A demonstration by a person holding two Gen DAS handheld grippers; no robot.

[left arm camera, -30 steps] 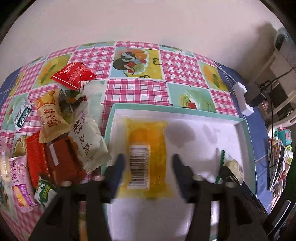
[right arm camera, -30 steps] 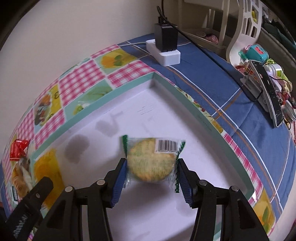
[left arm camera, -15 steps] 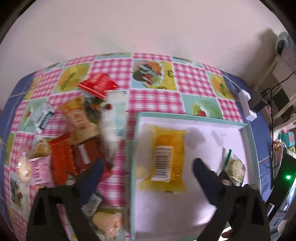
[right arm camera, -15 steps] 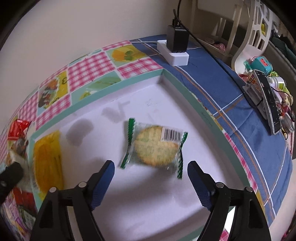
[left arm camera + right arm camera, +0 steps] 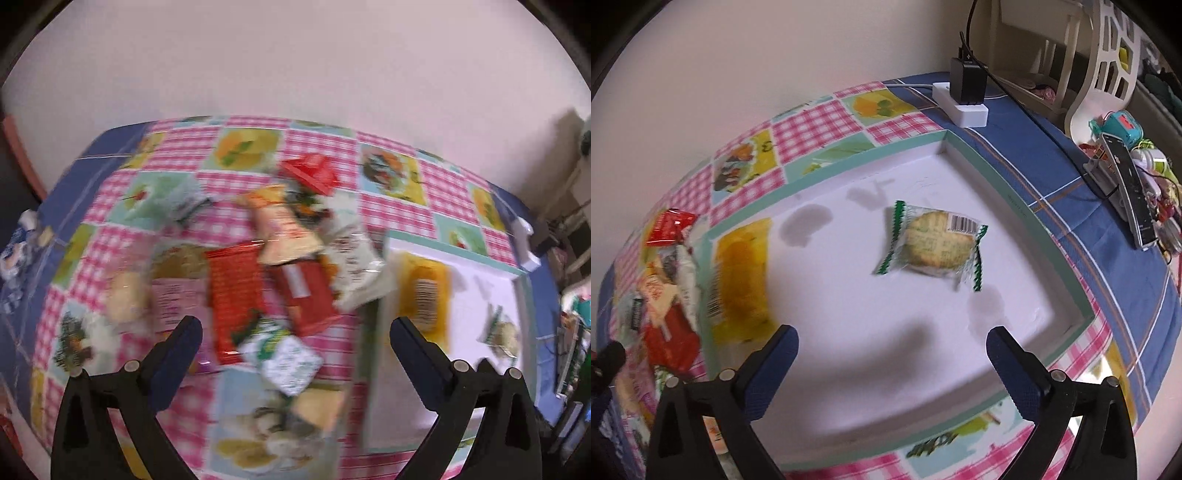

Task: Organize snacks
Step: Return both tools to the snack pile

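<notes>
Both sets of jaws wide apart, nothing between; right gripper (image 5: 892, 349) has just been opening above the round cracker pack (image 5: 932, 245) at tray (image 5: 1027, 218) centre; left gripper (image 5: 295, 339) over the snack pile (image 5: 273, 266) mid-frame. Risk: slick, crinkly, overlapping wrappers; jaws may pinch two or slip.

We see a glossy, smooth plastic-looking tablecloth (image 5: 820, 122); a matt white tray (image 5: 849, 295) w/ smooth floor. Cookie wrapper (image 5: 932, 243), at 12 o'clock from the right gripper (image 5: 892, 349), is clear shiny film. Gripper pads (image 5: 775, 365) look rough, textured; arms matt black plastic.
</notes>
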